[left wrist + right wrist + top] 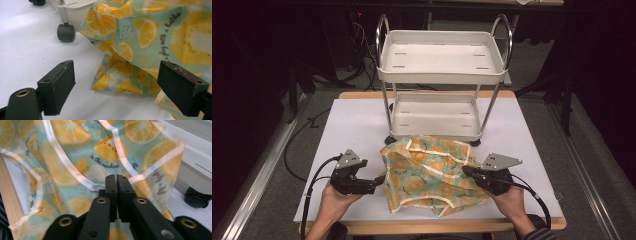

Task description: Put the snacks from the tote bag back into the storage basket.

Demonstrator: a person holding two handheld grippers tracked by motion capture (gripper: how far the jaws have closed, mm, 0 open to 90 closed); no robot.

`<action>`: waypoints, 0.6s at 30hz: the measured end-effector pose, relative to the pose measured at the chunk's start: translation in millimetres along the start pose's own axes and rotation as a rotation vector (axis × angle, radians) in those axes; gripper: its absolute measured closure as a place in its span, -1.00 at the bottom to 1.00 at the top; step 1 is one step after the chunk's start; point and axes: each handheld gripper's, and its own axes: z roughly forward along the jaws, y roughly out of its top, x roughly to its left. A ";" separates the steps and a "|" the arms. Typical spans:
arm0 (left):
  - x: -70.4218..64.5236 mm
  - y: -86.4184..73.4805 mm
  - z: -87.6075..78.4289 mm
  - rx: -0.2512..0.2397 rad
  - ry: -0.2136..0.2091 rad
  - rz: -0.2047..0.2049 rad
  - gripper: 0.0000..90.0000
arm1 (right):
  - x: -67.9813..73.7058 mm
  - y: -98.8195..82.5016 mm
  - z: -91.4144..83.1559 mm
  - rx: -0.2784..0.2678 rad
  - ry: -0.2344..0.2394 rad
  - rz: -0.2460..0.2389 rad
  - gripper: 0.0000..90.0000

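A crumpled citrus-print cloth (429,172) lies on the near middle of the white table (347,125), its far edge just in front of the wheeled base of a two-shelf white cart (442,65). The right gripper (471,171) is at the cloth's right side with its jaws pressed together, apparently pinching a white-trimmed edge, though the fold between the pads is hard to make out. The left gripper (379,179) rests at the cloth's left edge, jaws wide apart and nothing gripped, with a corner of the cloth lying between them.
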 end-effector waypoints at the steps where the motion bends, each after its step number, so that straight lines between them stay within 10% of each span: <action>1: -2.4 0.4 1.1 0.010 0.014 0.011 -0.67 | -0.9 0.4 0.8 0.003 -0.006 -0.001 1.00; 18: -15.0 5.0 1.0 0.001 -0.027 0.032 -0.73 | -8.7 5.3 9.4 -0.007 -0.045 0.009 1.00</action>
